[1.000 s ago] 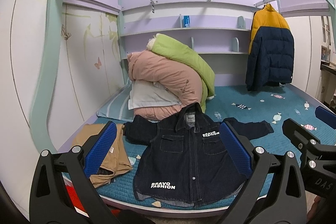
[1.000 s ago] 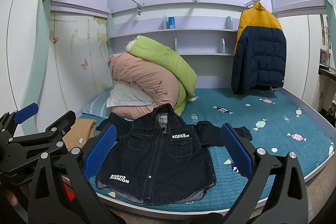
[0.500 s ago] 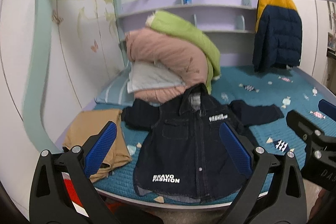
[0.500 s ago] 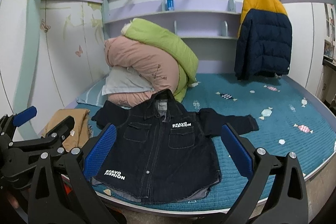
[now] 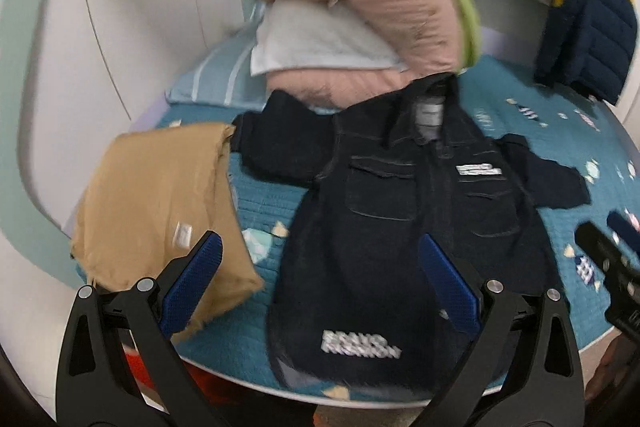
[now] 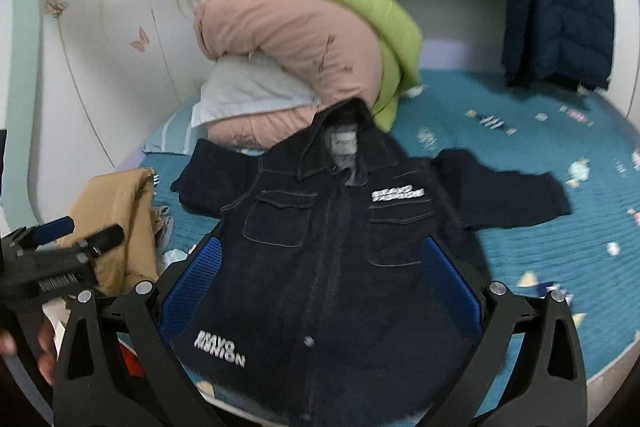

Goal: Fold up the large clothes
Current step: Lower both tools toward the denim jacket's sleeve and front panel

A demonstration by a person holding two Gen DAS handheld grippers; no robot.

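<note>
Hovering wide-jawed, both grippers [image 5: 320, 279] [image 6: 320, 279] face the spread dark denim jacket [image 5: 404, 223].

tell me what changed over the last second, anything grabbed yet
Both grippers have come forward and down toward the dark denim jacket, which now fills more of each view. The left gripper and right gripper are both open, and nothing has been grabbed. The jacket lies spread flat on the bed as before, and the tan garment beside it and the bedding pile have not moved.
</note>
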